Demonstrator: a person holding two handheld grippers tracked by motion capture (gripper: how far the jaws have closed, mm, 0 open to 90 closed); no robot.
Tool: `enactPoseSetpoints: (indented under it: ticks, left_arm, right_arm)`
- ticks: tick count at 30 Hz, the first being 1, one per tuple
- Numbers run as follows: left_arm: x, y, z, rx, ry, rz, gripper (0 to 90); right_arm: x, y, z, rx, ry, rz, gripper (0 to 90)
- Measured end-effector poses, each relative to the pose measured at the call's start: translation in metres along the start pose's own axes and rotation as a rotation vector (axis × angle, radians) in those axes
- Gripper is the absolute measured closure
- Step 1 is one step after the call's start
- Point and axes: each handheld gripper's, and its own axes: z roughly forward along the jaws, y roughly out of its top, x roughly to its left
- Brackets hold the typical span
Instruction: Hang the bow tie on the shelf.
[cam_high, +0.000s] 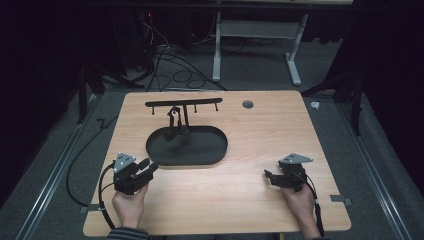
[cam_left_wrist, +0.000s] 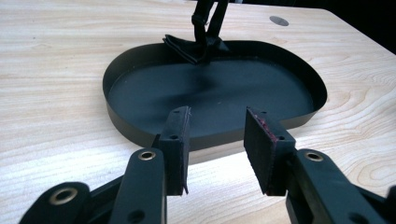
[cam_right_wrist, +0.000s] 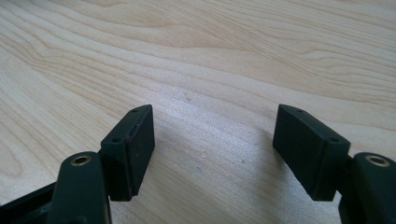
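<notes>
A black oval tray (cam_high: 200, 150) lies on the wooden table, with a T-shaped black stand (cam_high: 184, 103) rising from its far rim. A dark strap-like item (cam_high: 173, 116) hangs from the stand and bunches on the tray's far edge (cam_left_wrist: 196, 46). My left gripper (cam_high: 150, 166) sits just short of the tray's near left rim (cam_left_wrist: 140, 133), open with nothing between its pads (cam_left_wrist: 180, 135). Held low over bare wood at the right, my right gripper (cam_high: 268, 176) is open wide and holds nothing; its pads (cam_right_wrist: 135, 140) frame the tabletop.
A round grey grommet (cam_high: 248, 104) sits in the table near the far edge. Cables trail from both grippers off the near edge. Beyond the table are floor cables (cam_high: 170, 70) and a white desk frame (cam_high: 255, 35). Bare wood lies between the two grippers.
</notes>
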Motion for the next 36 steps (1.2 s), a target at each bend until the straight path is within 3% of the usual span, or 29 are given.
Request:
enactPoseSetpoints:
  ticks: [36]
  left_arm:
    - [0.002,-0.035,0.014,0.077,0.015,-0.049,57.2]
  right_arm:
    - [0.000,0.000,0.000,0.000,-0.001,0.000,31.0]
